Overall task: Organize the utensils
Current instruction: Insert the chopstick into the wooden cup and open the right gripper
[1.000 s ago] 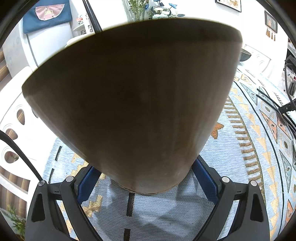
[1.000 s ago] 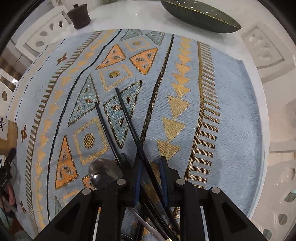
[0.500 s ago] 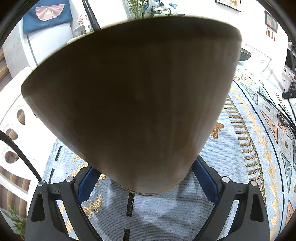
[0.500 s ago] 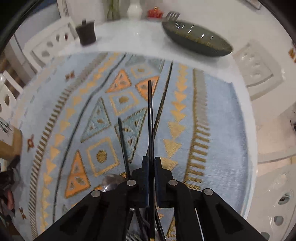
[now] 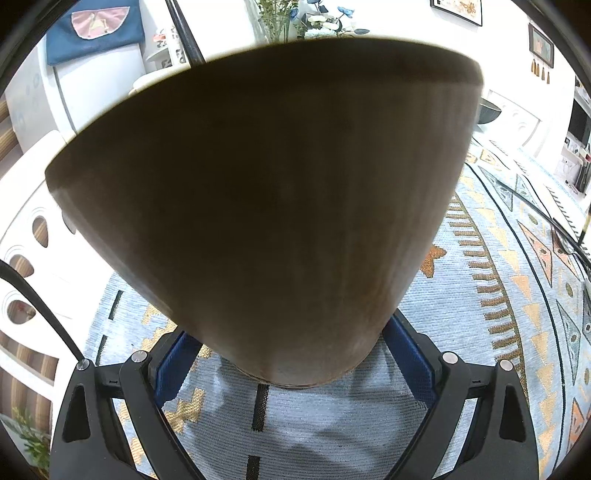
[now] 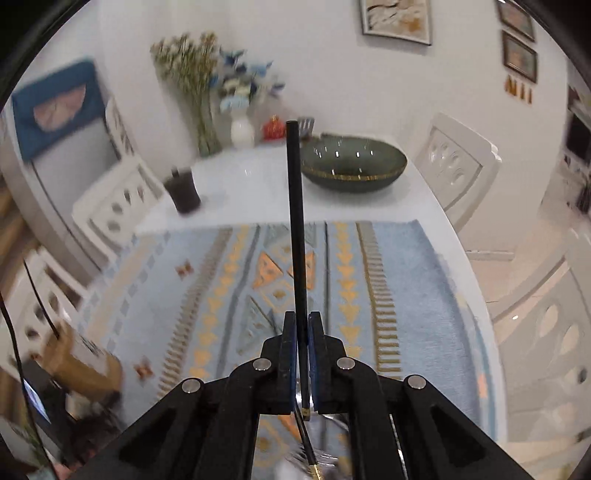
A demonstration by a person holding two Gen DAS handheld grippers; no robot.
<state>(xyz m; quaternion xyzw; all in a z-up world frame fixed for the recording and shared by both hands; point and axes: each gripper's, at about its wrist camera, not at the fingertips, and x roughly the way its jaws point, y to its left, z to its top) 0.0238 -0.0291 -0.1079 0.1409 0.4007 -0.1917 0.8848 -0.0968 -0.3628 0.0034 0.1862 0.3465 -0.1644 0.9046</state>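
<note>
Black chopstick (image 6: pixel 297 236), pinched upright between the blue-padded jaws of the right gripper (image 6: pixel 302 321), rising straight ahead from the fingertips with its squared top level with the far edge of the table (image 6: pixel 240 184). Lower end of the chopstick poking out below the jaws, gold band near its tip. Jaws closed to a narrow slit, just wide enough for the stick. Beneath the gripper, blurred, another thin black utensil with a gold tip (image 6: pixel 312 465) lying on the patterned blue and orange cloth (image 6: pixel 406 277); nothing clearer there because of blur.

Wooden holder (image 5: pixel 266 206), a tall brown cup widening toward its rim, clasped near its base between the blue pads of the left gripper (image 5: pixel 295 354). Jaws spread wide, pads pressed against both sides of the holder's base. Holder filling most of the left view, tilted away, base close above or on the cloth near the table's left edge; contact with the cloth not clear. A dark stick (image 5: pixel 184 33) showing above the holder's rim on the left.

Farther out, toward the far edge of the table: dark green bowl with a gold rim (image 6: pixel 352 164), small dark lidded pot (image 6: pixel 183 188), white vase of flowers (image 6: pixel 242 131). White chairs (image 6: pixel 458 162) around the table.
</note>
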